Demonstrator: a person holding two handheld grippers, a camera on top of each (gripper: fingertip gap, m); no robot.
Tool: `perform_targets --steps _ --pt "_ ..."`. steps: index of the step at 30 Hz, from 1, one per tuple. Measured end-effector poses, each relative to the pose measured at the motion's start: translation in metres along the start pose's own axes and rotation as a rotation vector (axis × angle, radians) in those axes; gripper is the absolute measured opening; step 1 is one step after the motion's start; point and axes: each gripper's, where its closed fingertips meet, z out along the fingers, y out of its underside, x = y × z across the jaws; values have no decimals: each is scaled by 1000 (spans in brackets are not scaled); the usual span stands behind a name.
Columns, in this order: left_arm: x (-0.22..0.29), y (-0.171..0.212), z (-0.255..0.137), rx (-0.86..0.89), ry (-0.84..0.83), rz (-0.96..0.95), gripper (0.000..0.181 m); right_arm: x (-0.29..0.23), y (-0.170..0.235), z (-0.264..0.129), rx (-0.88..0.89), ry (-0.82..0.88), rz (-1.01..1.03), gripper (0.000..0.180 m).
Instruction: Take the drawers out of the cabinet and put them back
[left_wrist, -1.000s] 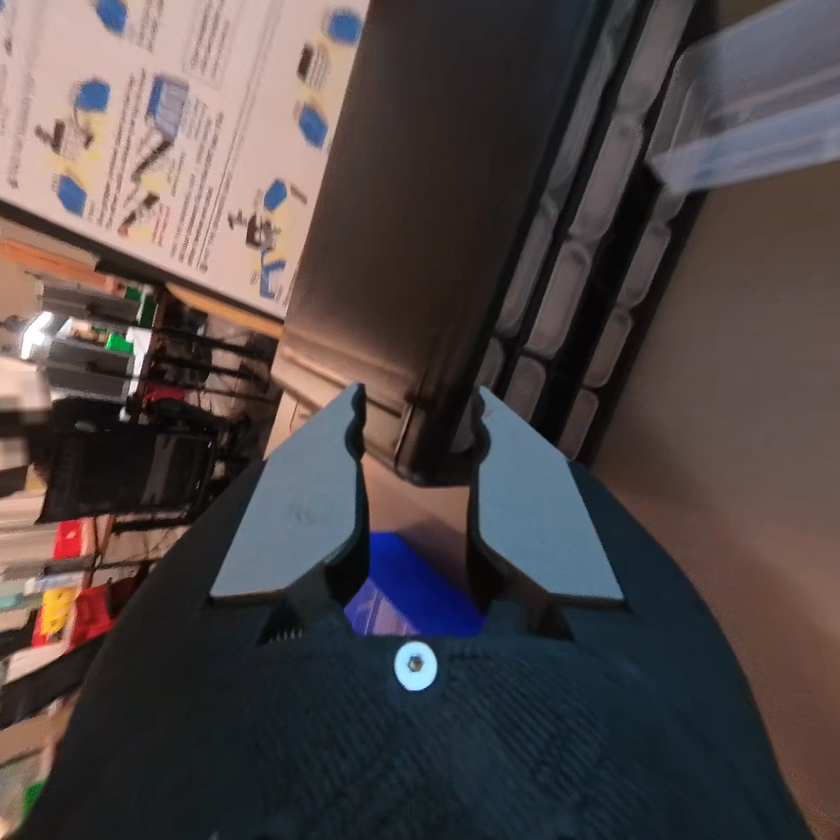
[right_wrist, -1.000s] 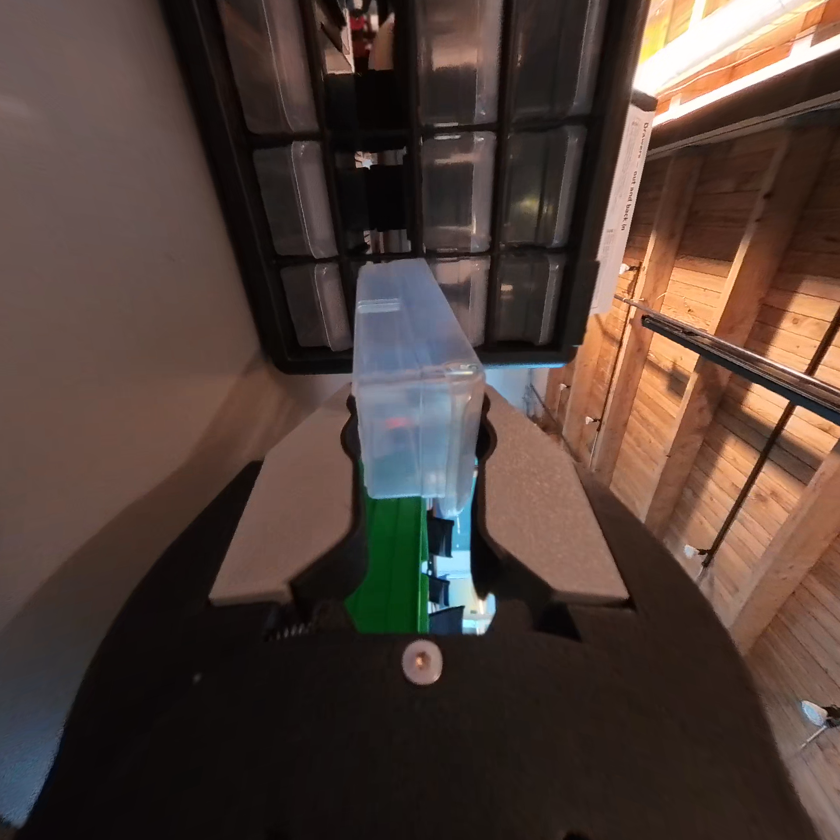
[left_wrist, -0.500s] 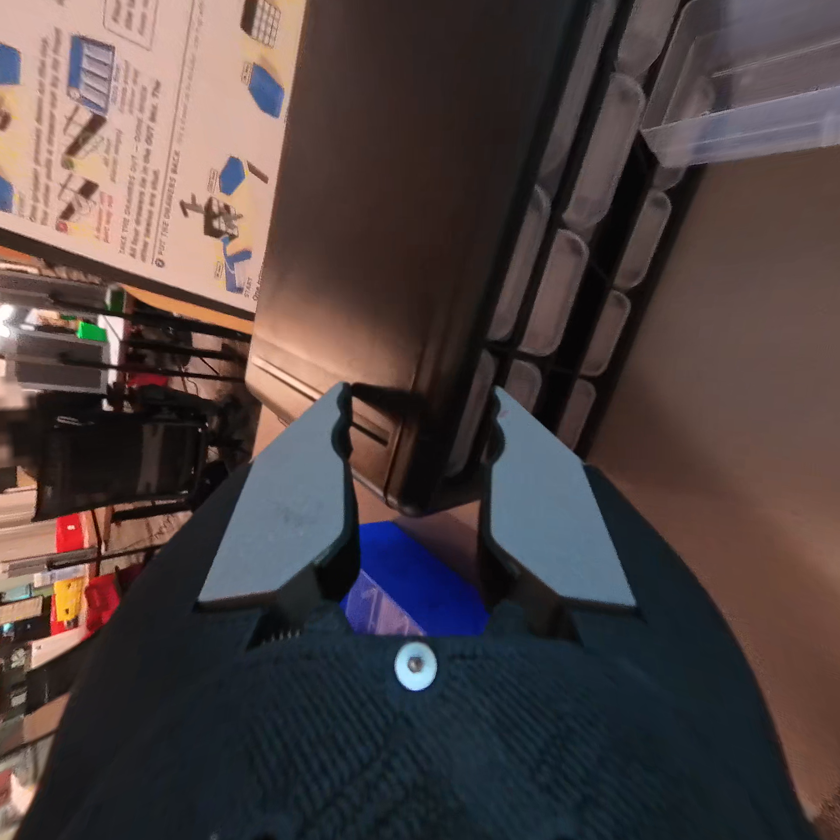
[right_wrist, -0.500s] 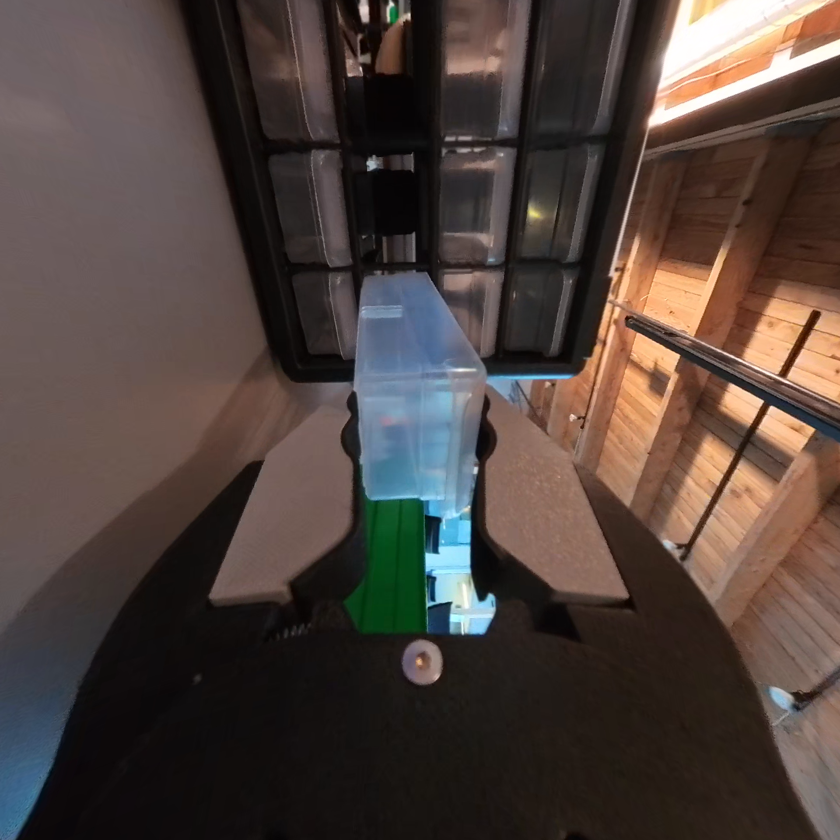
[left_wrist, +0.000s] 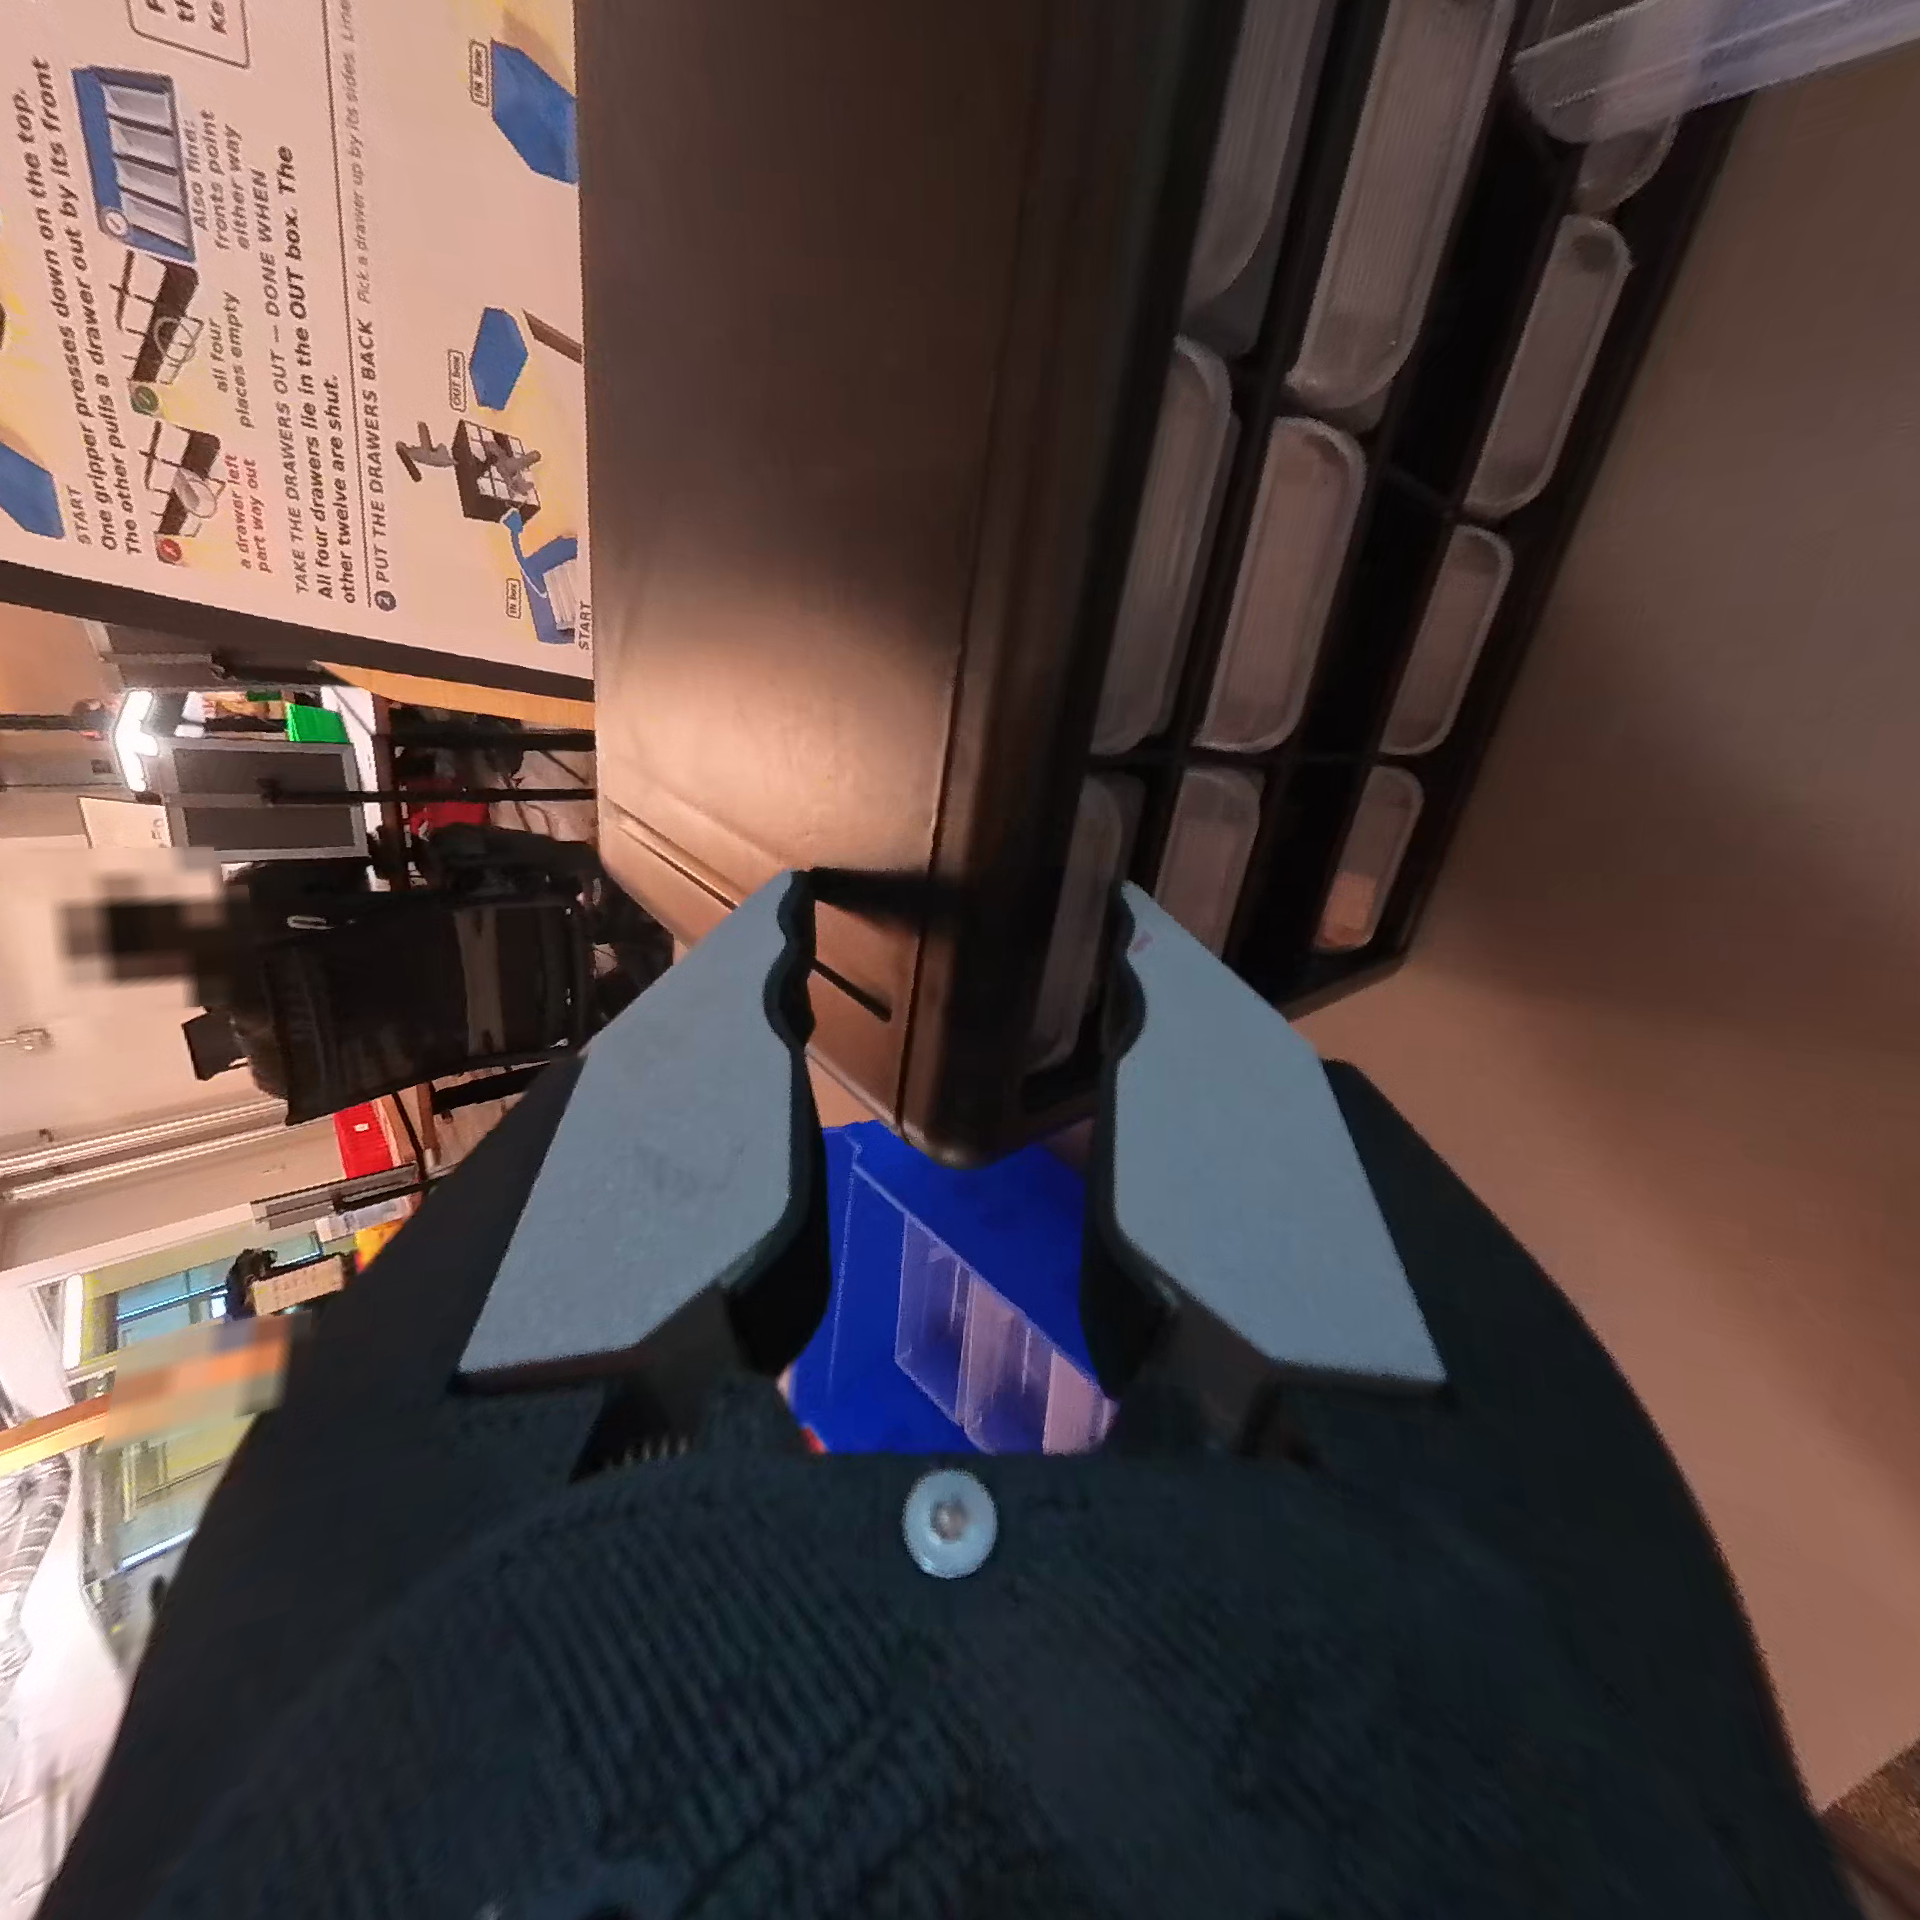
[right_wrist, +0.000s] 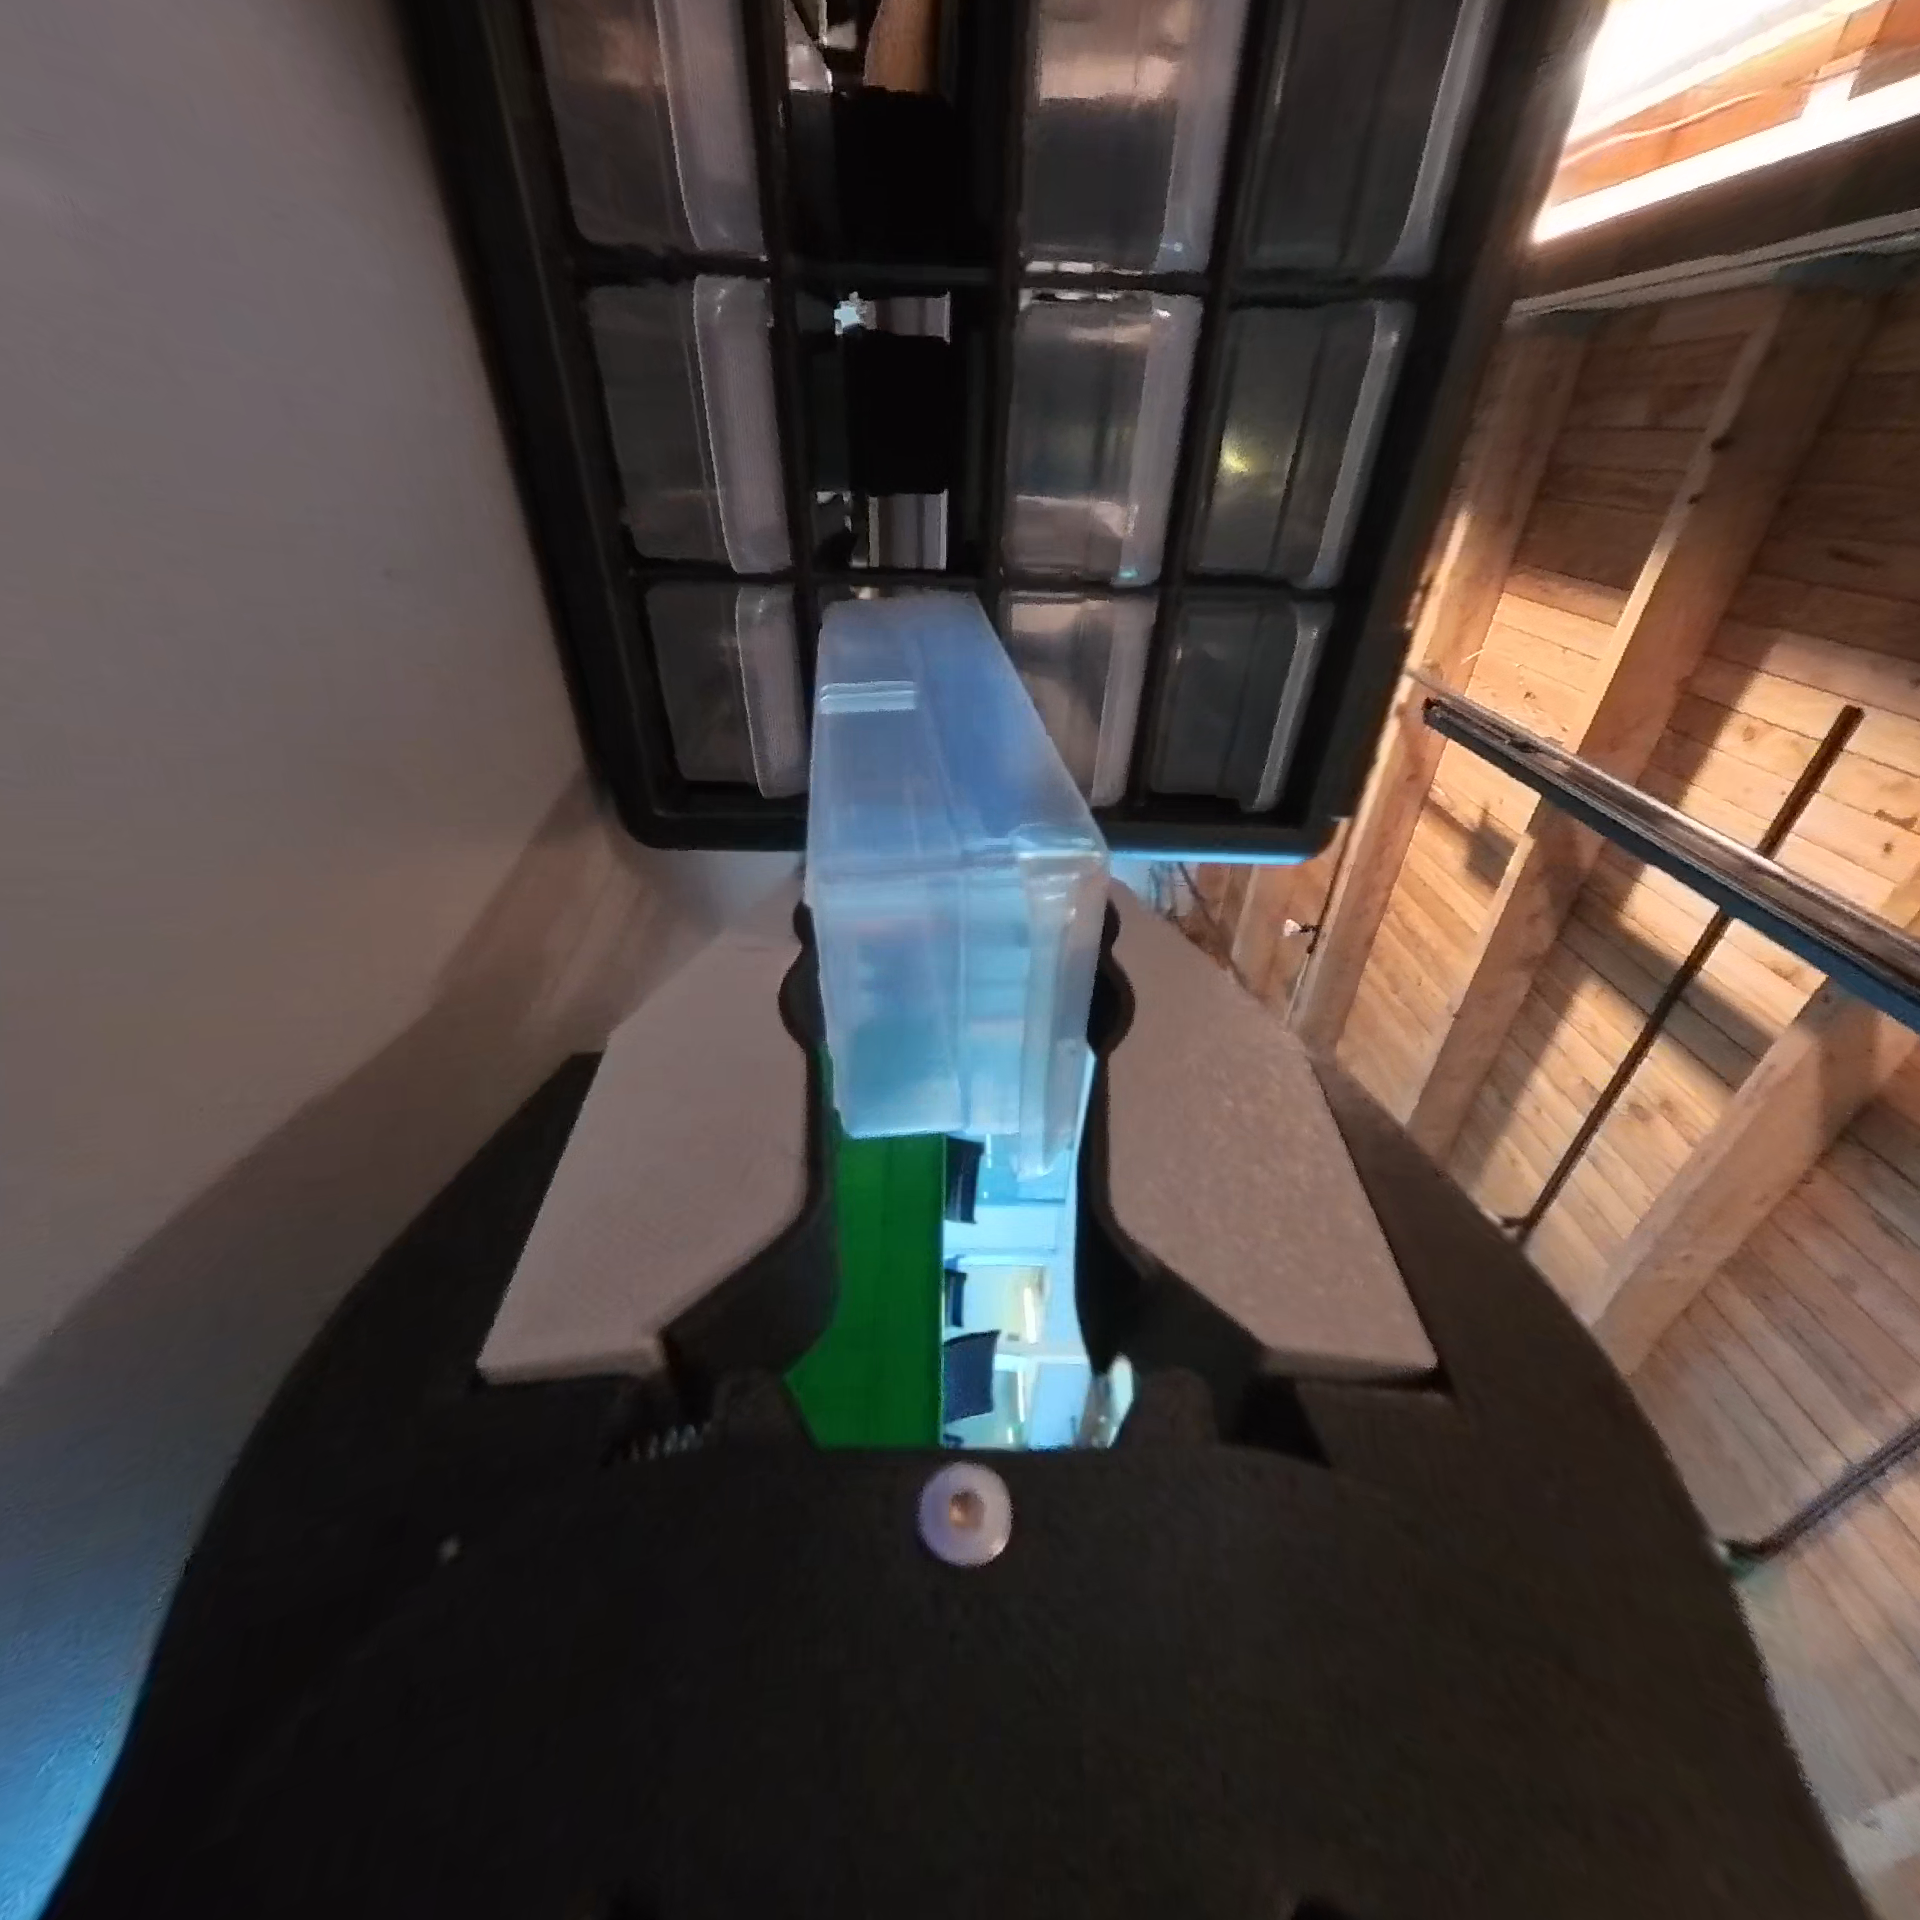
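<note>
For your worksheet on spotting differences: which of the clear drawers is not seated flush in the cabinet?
The clear drawer clamped between the right gripper jaws. It sticks out from a slot in the black cabinet; the other drawers sit flush in their slots.

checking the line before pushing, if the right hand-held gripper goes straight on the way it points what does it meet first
The clear drawer held in the right hand-held gripper would probably reach the black cabinet first, at the slot in its nearest row, where the far end already seems to sit; depth is unclear.

Warm overhead glare washes my cabinet (left_wrist: 790, 436) top; a ceiling strip light (right_wrist: 1725, 114) burns out; wide-angle edges bend and blur softly.
</note>
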Motion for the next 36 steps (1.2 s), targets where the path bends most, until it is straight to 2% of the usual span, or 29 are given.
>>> perform_targets --steps 9,16,18,25,27,31,34,36 --pt "0 0 0 10 3 -22 54 -7 -23 25 34 -10 -50 48" --pt "0 -1 0 20 -4 -23 54 -18 2 40 -16 -49 -47 47" --pt "0 -1 0 18 -7 -11 54 -22 0 44 31 -78 -17 46" --pt "1 -1 -1 18 -13 -5 54 -24 -7 66 -15 -107 -8 44" --pt "1 -1 -1 17 -11 -2 54 -26 -6 63 6 -136 27 46" --pt "1 -1 -1 18 1 6 54 -26 -12 40 132 -183 120 62" --pt "1 -1 -1 30 1 4 54 -19 -17 22 206 -190 154 62" --pt "1 -1 -1 37 -4 2 54 -22 -20 7 250 -300 189 52"
